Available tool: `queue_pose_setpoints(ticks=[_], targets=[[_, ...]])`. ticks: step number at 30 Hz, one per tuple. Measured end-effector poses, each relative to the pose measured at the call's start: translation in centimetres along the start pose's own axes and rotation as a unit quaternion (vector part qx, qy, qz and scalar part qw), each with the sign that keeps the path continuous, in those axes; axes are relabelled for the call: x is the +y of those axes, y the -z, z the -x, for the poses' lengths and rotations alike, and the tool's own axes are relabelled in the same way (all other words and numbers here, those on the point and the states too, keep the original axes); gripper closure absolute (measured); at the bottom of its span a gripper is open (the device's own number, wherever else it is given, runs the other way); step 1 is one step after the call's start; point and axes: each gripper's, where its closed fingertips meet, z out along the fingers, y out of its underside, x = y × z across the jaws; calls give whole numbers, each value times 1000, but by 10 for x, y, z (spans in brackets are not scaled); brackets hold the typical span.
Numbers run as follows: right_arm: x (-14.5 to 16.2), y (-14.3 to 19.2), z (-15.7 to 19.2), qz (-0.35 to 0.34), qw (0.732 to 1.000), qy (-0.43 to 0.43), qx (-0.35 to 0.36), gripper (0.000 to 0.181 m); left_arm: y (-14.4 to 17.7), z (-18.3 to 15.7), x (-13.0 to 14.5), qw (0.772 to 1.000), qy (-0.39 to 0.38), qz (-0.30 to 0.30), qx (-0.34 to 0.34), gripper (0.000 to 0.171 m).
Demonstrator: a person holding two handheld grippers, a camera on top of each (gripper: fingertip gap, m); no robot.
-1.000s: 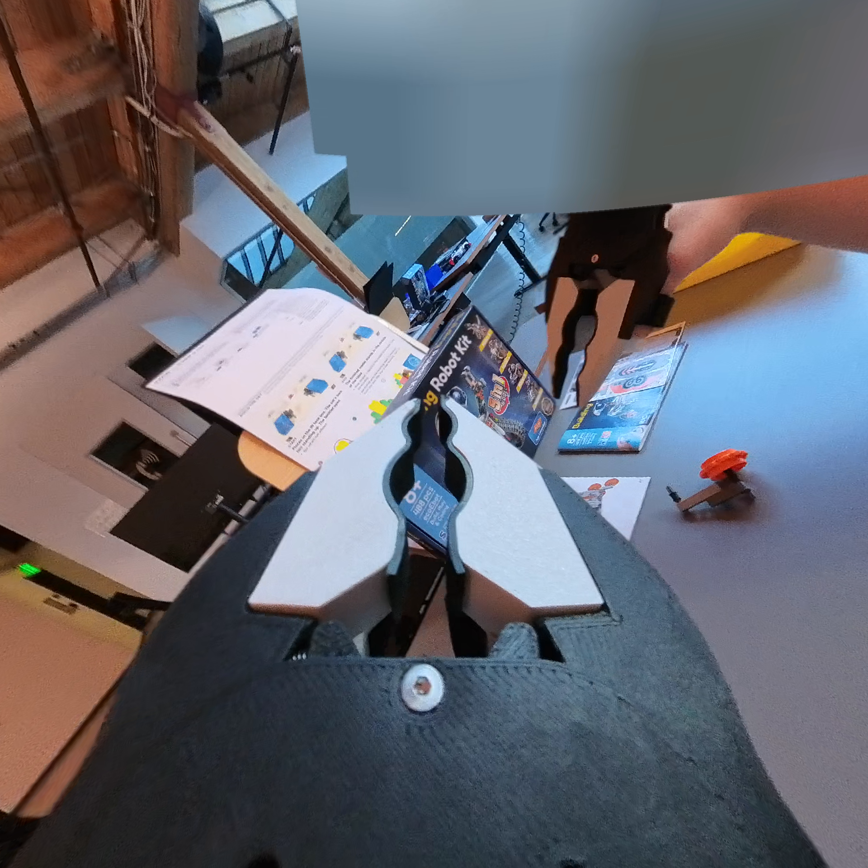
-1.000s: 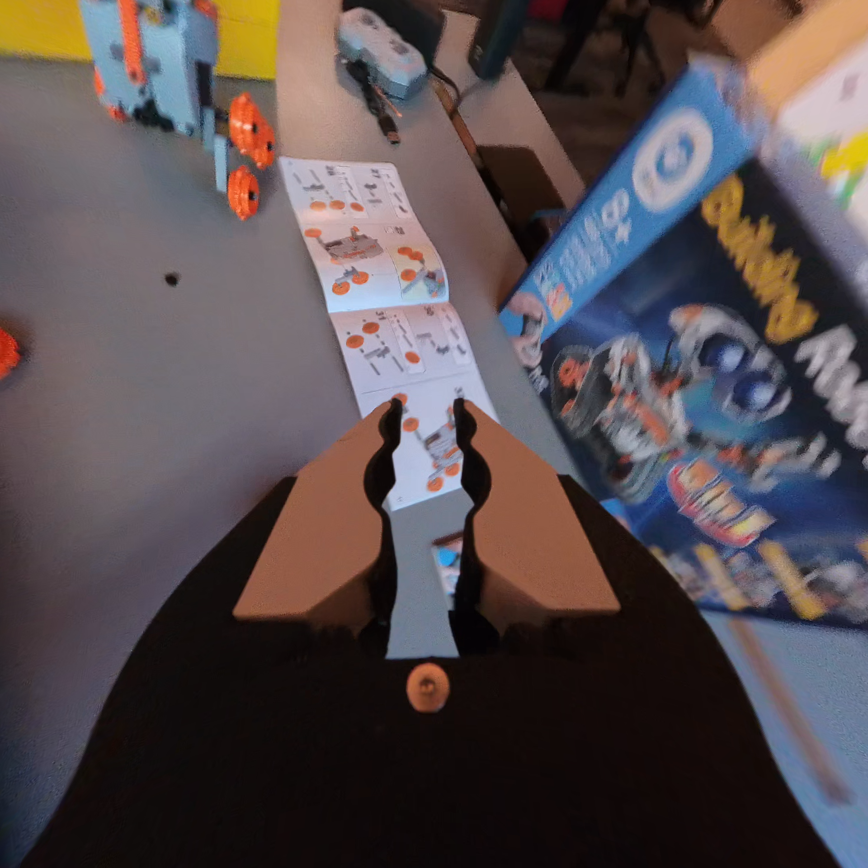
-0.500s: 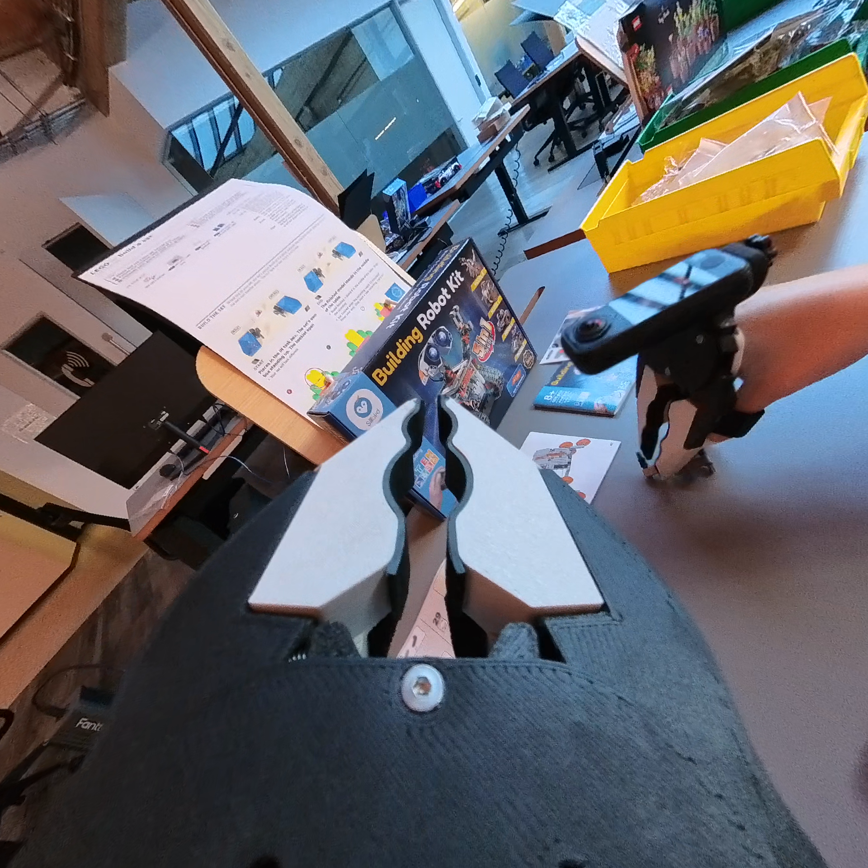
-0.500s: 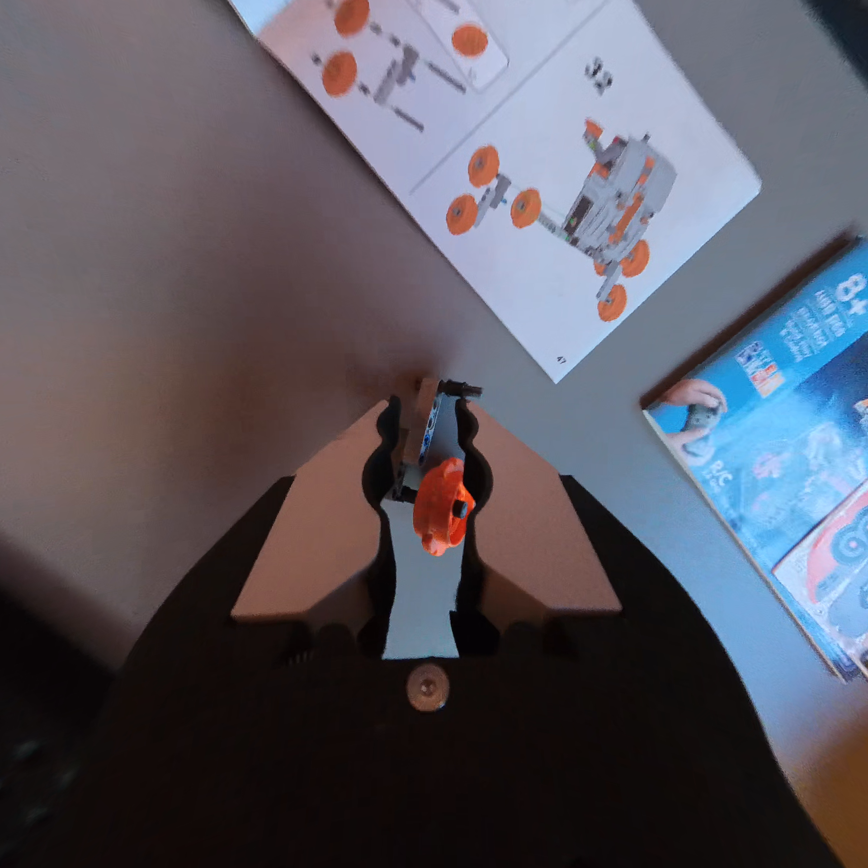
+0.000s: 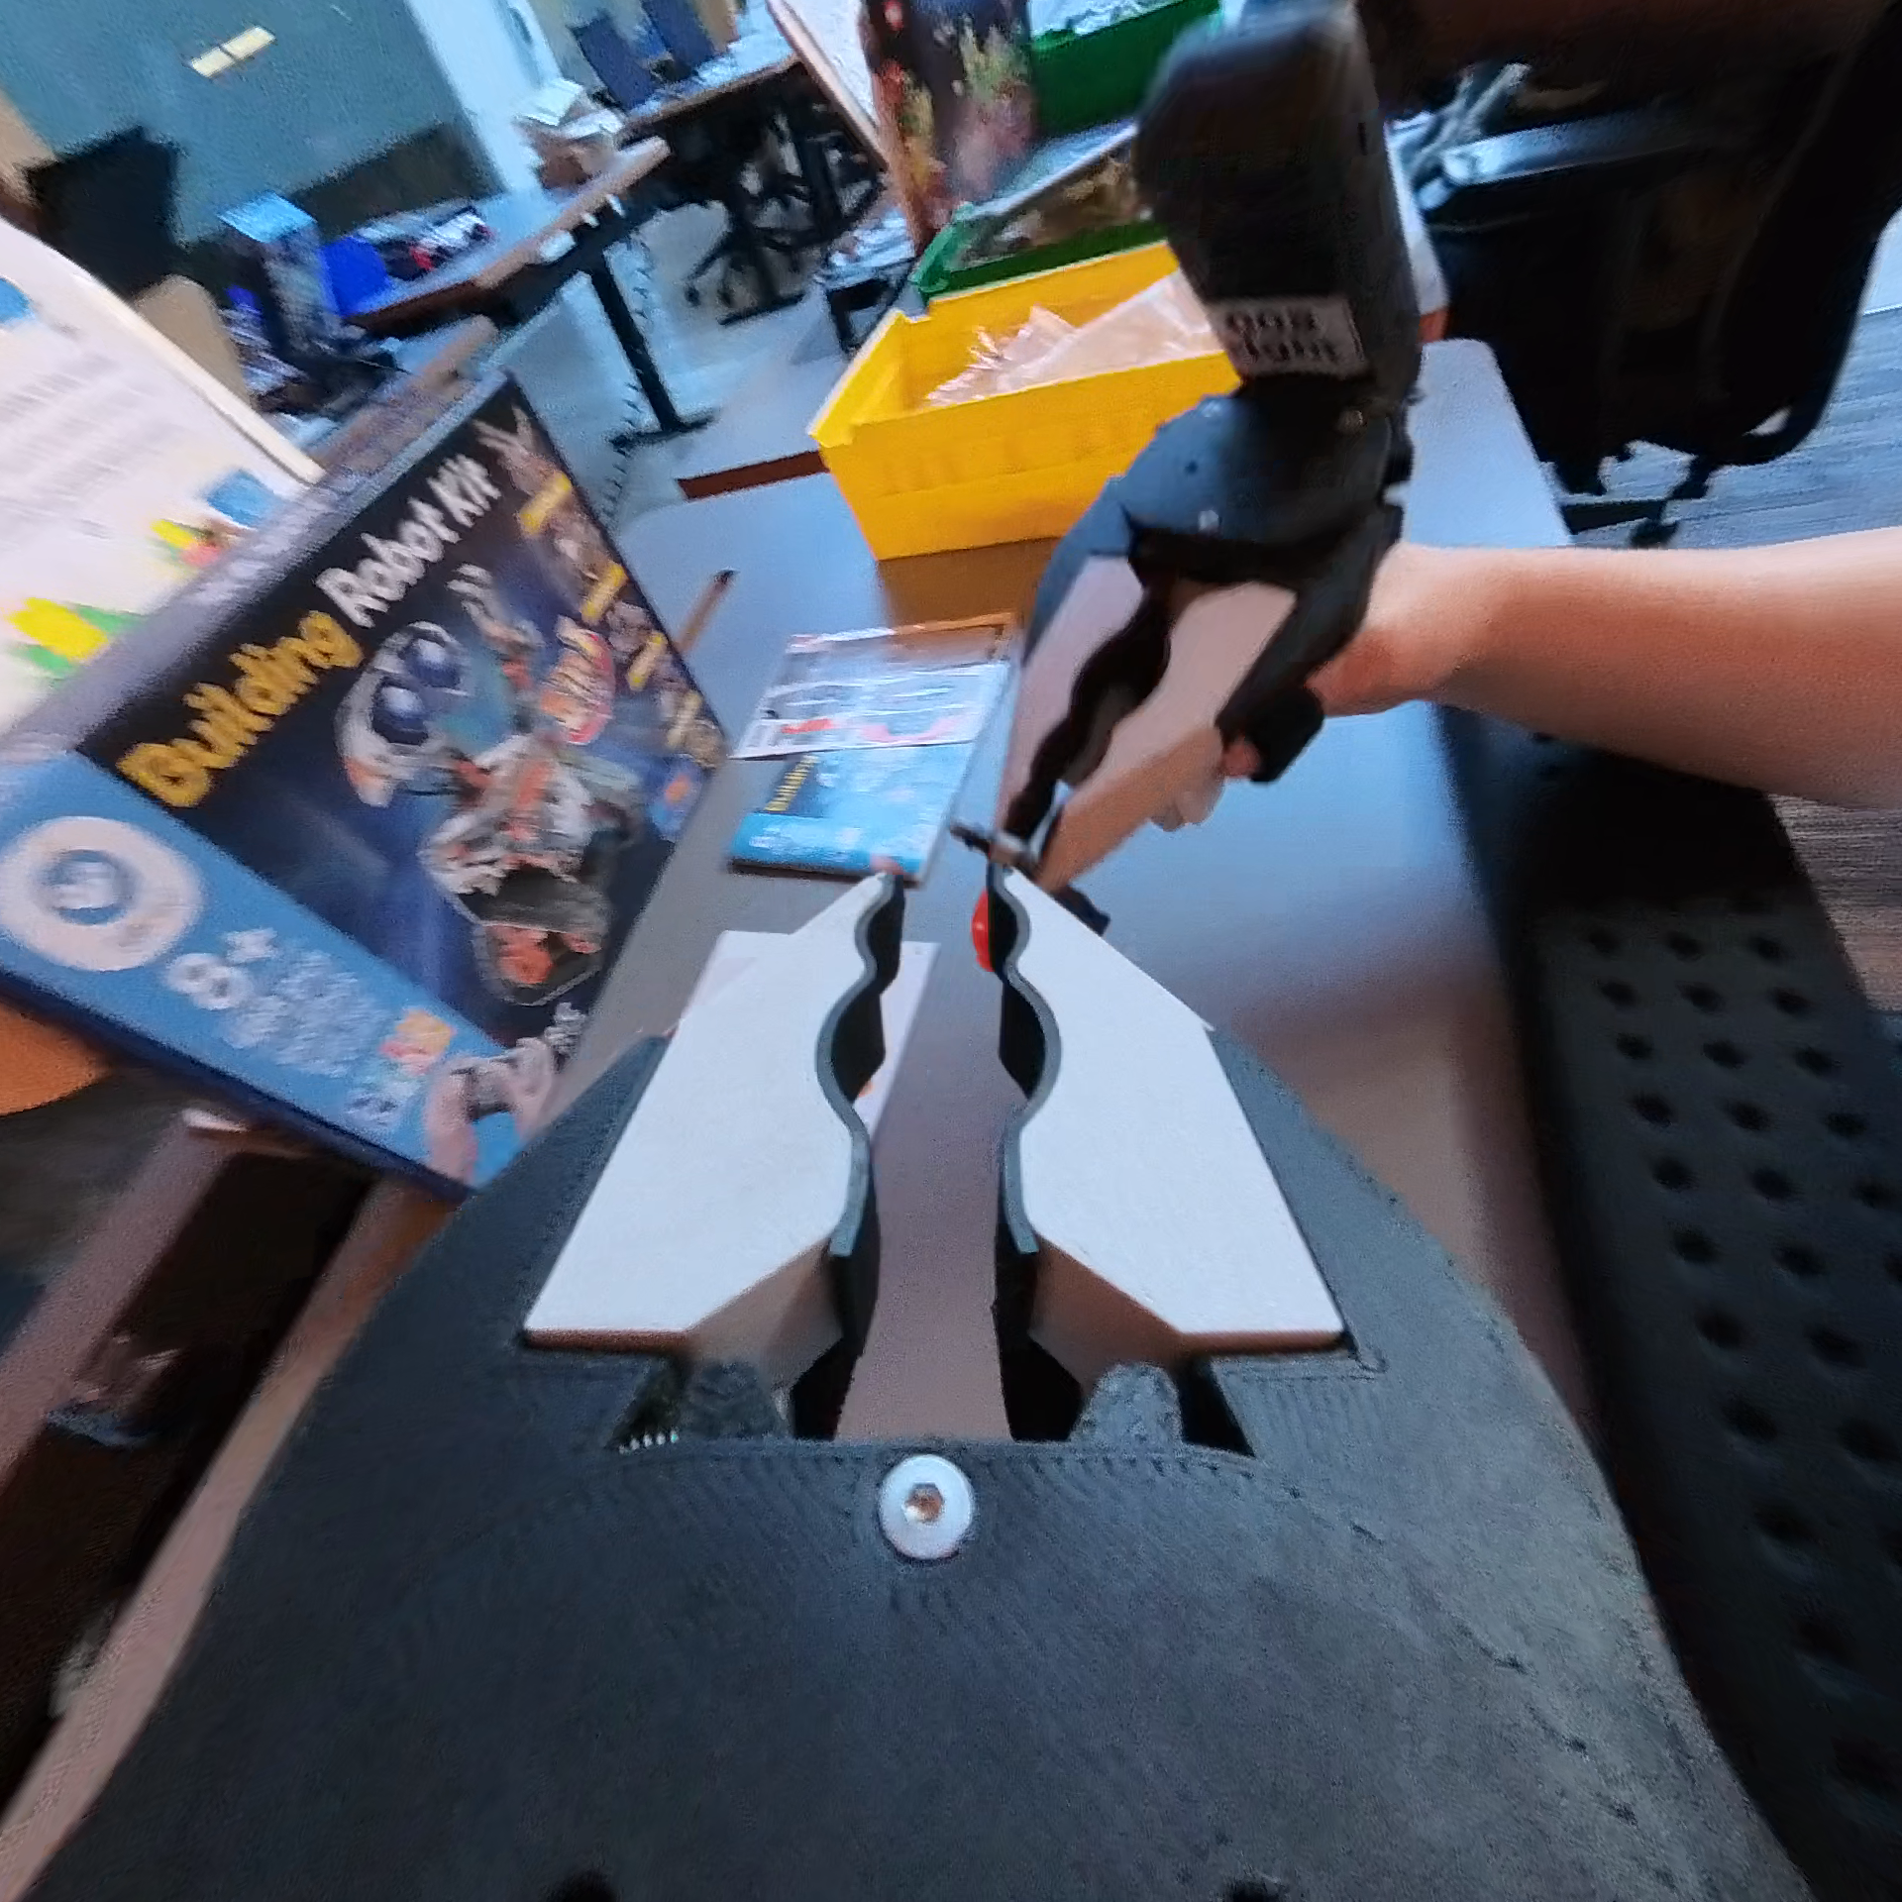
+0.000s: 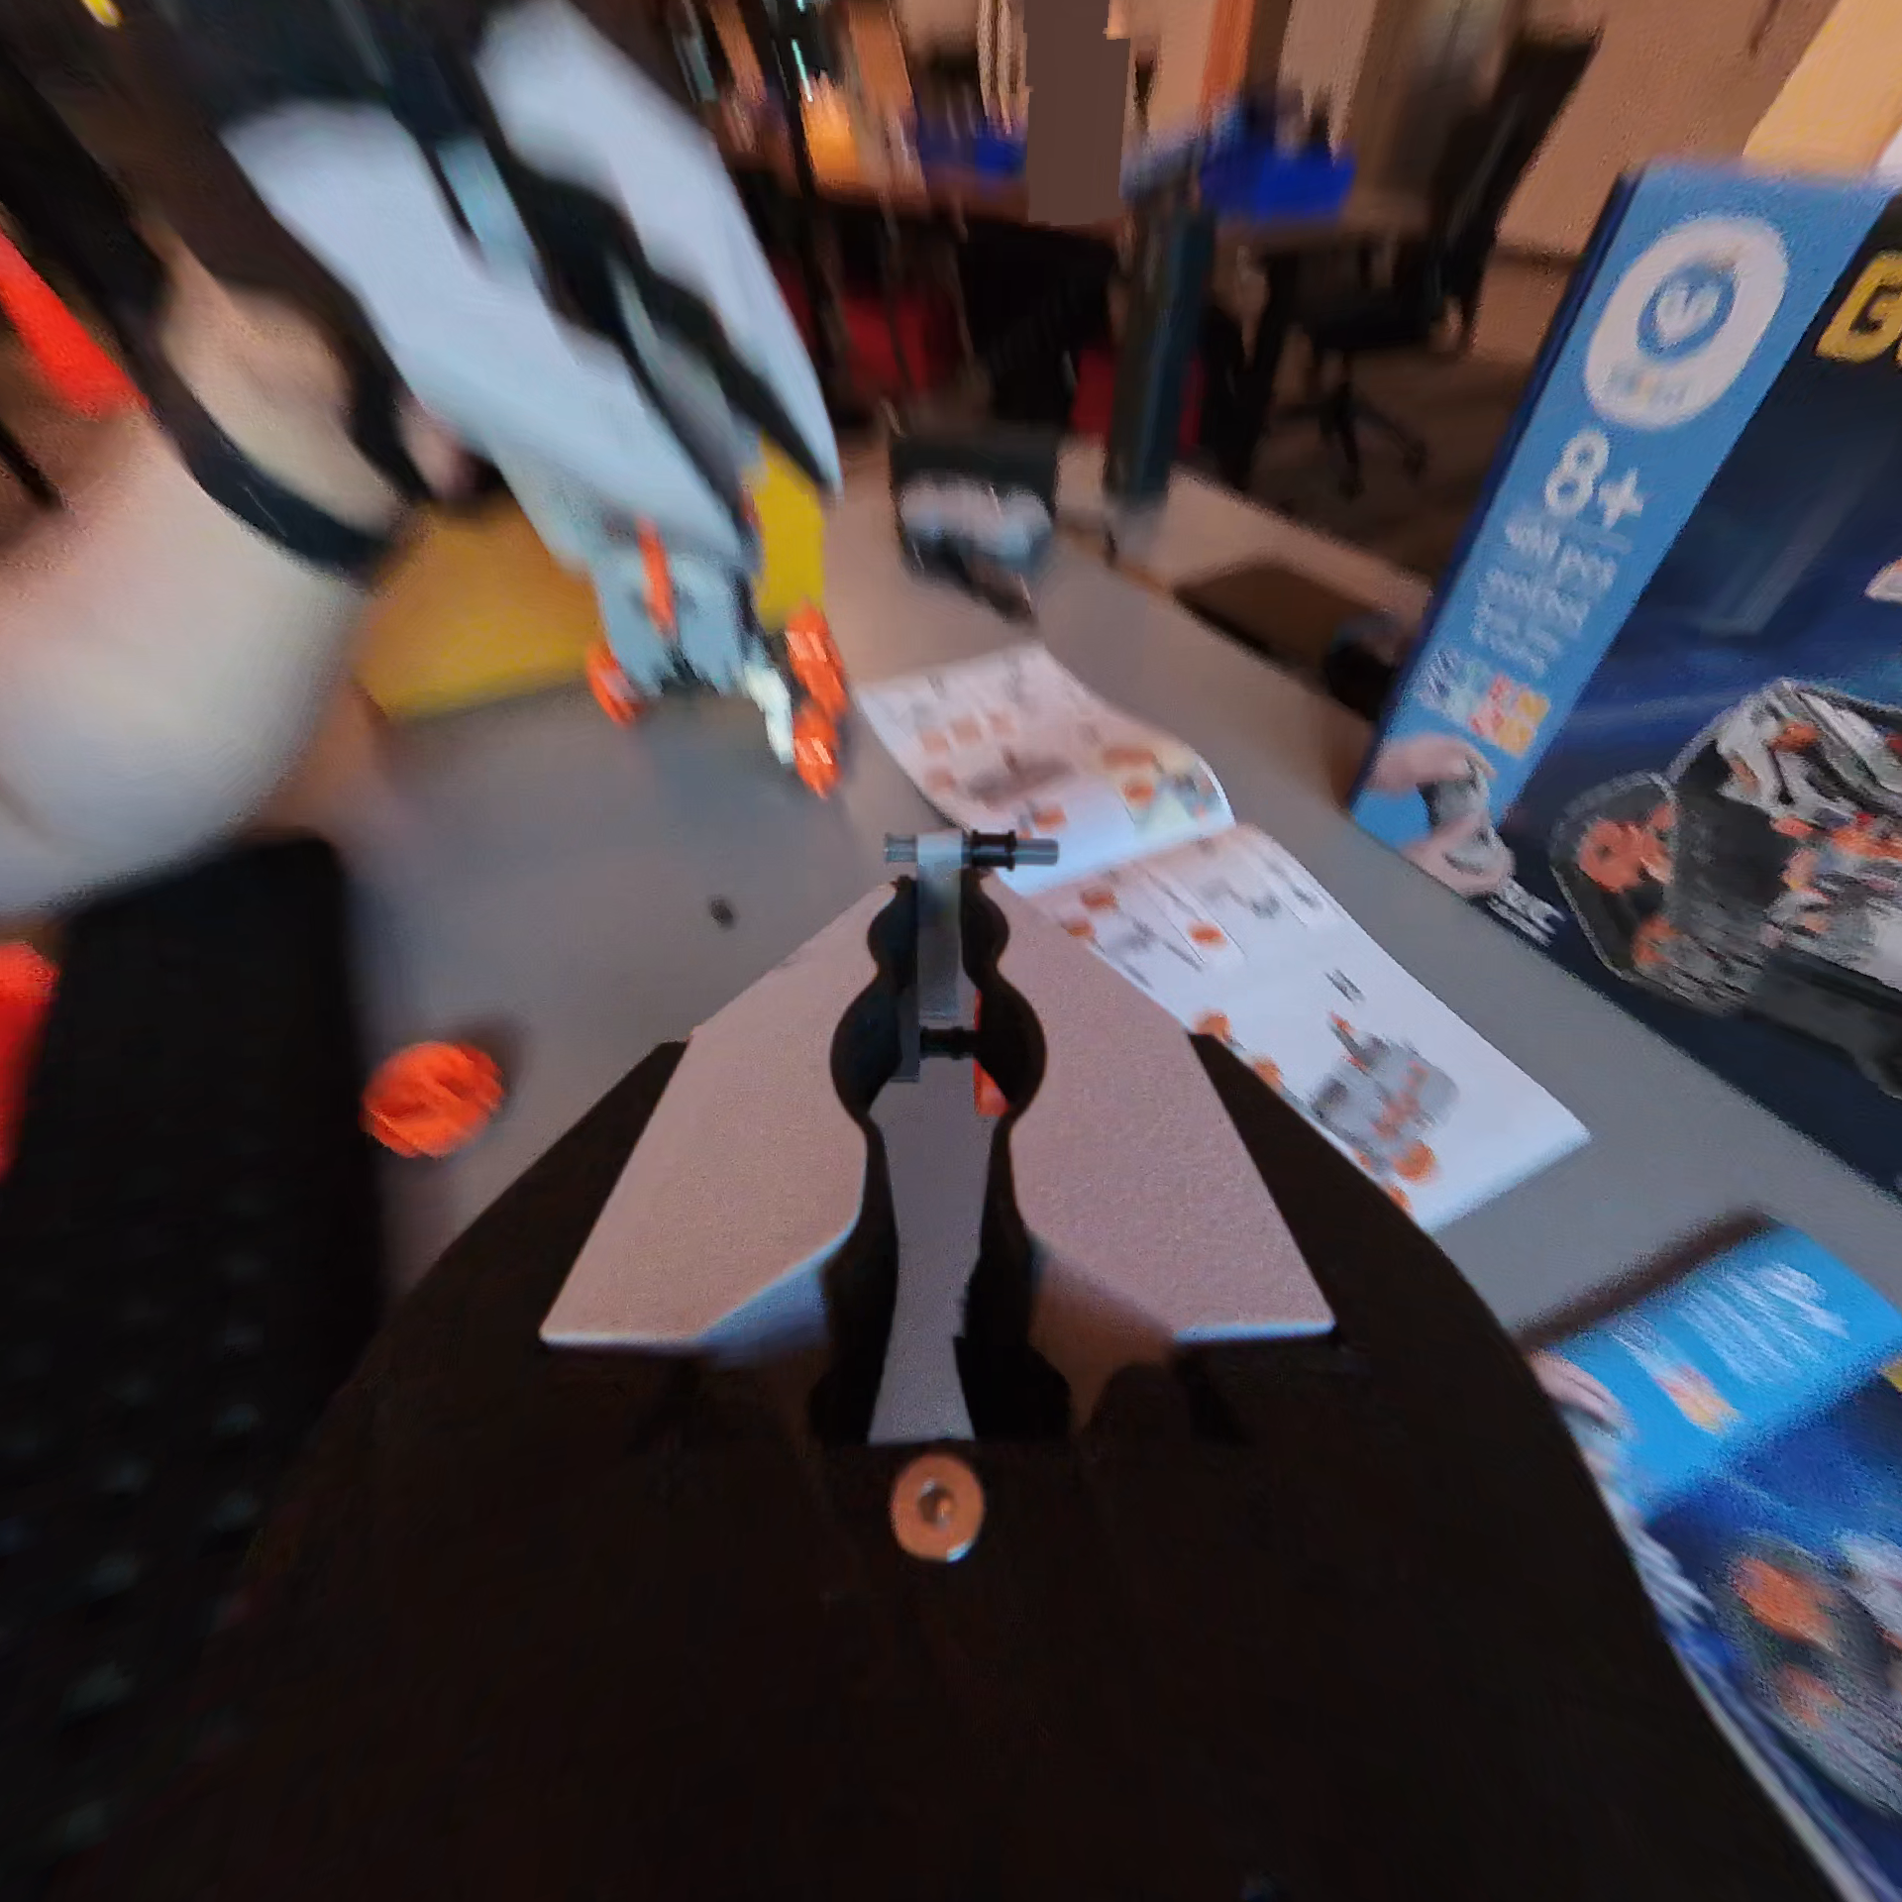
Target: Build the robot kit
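Note:
My right gripper (image 6: 942, 893) is shut on a small grey beam (image 6: 939, 957) with black and grey cross pins. An orange wheel (image 6: 988, 1091) on the beam peeks out beside the right finger. The piece is held above the grey table (image 6: 618, 875). In the left wrist view the right gripper (image 5: 1029, 839) points down just ahead of my left gripper (image 5: 947, 890), and the orange wheel (image 5: 980, 931) shows between the two. My left gripper is open and empty. It also appears blurred at the upper left of the right wrist view (image 6: 618, 340).
A grey model vehicle (image 6: 700, 638) with orange wheels stands before a yellow bin (image 5: 1009, 443). An instruction sheet (image 6: 1235, 926), a blue kit box (image 5: 412, 720), a blue booklet (image 5: 875, 762), a loose orange wheel (image 6: 432, 1096) and a black perforated mat (image 5: 1698, 1132) lie around. One gripper's finger ends stand about 7 cm off the other's.
My right gripper closed on the beam with the orange wheel and lifted it off the table. My left gripper opened and swung down towards the right gripper.

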Motion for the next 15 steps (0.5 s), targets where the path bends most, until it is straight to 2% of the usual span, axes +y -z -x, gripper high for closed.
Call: queue_pose_setpoints(ticks=[2,3,5,7,8,9,12,15], targets=[[-21,10,3,-89,990,-96,-51,175,-12,-7,7,1000,17,8,15,156],[-27,14,3,-124,976,-157,-88,174,-18,-12,9,999,28,8,24,156],[-25,18,-17,-177,927,-309,-118,174,-30,-16,17,998,44,20,28,156],[-7,17,-38,-191,854,-461,-150,175,-40,-12,31,998,48,48,9,154],[-3,18,-44,-210,822,-505,-157,175,-43,-11,37,997,56,58,6,151],[-3,19,-44,-219,812,-517,-160,175,-46,-12,40,996,69,60,10,151],[-4,13,-39,-191,861,-457,-118,175,-49,-15,33,993,111,38,29,151],[-15,15,-33,-206,856,-450,-147,175,-47,-14,24,990,139,11,36,151]])
